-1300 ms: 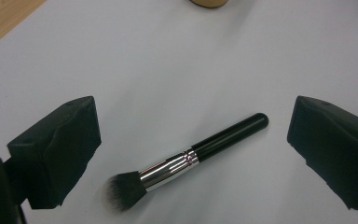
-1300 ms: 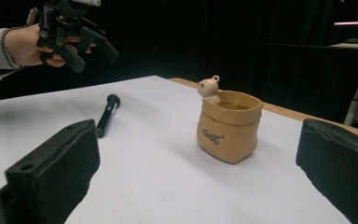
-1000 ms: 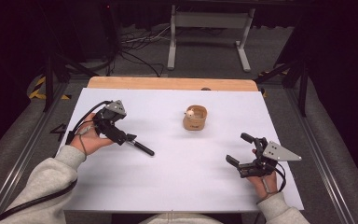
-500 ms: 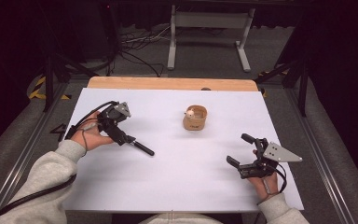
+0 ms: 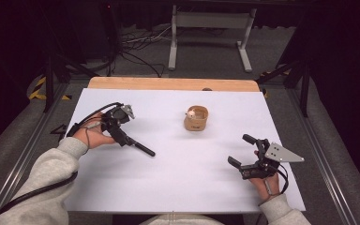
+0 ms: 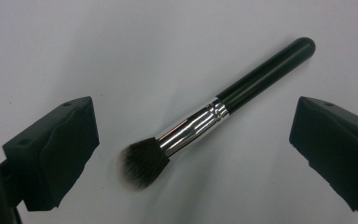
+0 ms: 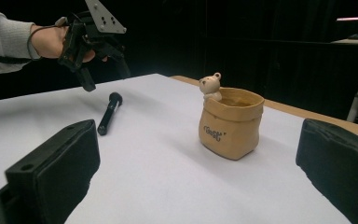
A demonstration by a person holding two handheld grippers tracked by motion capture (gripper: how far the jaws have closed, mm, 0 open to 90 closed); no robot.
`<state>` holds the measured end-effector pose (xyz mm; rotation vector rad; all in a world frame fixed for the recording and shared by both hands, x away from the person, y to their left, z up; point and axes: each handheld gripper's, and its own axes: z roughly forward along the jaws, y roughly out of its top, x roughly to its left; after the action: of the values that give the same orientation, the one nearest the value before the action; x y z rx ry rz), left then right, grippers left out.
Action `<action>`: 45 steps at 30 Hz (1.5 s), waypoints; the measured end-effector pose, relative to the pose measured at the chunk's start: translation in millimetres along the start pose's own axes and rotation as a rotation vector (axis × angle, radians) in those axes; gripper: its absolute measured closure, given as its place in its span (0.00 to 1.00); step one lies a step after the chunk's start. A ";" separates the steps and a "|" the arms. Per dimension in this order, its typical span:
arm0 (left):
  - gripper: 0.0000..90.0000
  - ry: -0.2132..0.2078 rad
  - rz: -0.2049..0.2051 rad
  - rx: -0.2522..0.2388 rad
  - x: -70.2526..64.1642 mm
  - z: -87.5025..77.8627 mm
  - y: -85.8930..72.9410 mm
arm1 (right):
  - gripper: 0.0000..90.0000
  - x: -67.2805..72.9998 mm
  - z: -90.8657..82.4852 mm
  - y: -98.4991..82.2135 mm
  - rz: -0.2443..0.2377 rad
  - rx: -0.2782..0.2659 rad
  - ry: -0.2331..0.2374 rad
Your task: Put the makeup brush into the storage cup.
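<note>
Two spread grippers: left gripper [image 5: 122, 126] hovers over the makeup brush [image 6: 205, 122] left of centre; right gripper [image 5: 243, 152] idle. Brush probably light, bristles soft; take the stiff handle.

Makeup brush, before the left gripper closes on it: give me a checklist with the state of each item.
1. Left gripper open wide enough for the makeup brush: ok, jaws stand apart on both sides of it.
2. Brush lying flat on the white table sheet: ok.
3. Brush centred between the jaws: ok, the silver ferrule sits about midway.
4. Jaws low enough to grip: cannot tell; the right gripper view shows the gripper above the brush.
5. Path to the tan bear pot free: ok, bare sheet between.
6. Right gripper out of the way: ok, open, at the near right.
</note>
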<state>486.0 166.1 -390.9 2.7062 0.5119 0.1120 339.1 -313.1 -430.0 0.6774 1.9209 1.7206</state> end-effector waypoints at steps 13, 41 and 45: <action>0.03 -0.035 0.023 0.036 0.3 9.5 1.7 | 0.00 -0.4 -0.3 -0.3 0.004 0.000 0.002; 0.06 -0.067 0.019 0.066 4.8 32.4 -5.2 | 0.00 -0.4 -1.1 -0.2 0.012 -0.003 0.004; 0.07 -0.067 0.028 0.073 2.8 35.4 -3.4 | 0.00 -0.5 -0.9 -0.4 0.014 -0.001 0.004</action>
<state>492.7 157.5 -425.0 2.7787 0.4669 0.0107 338.9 -314.1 -430.2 0.6886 1.9228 1.7323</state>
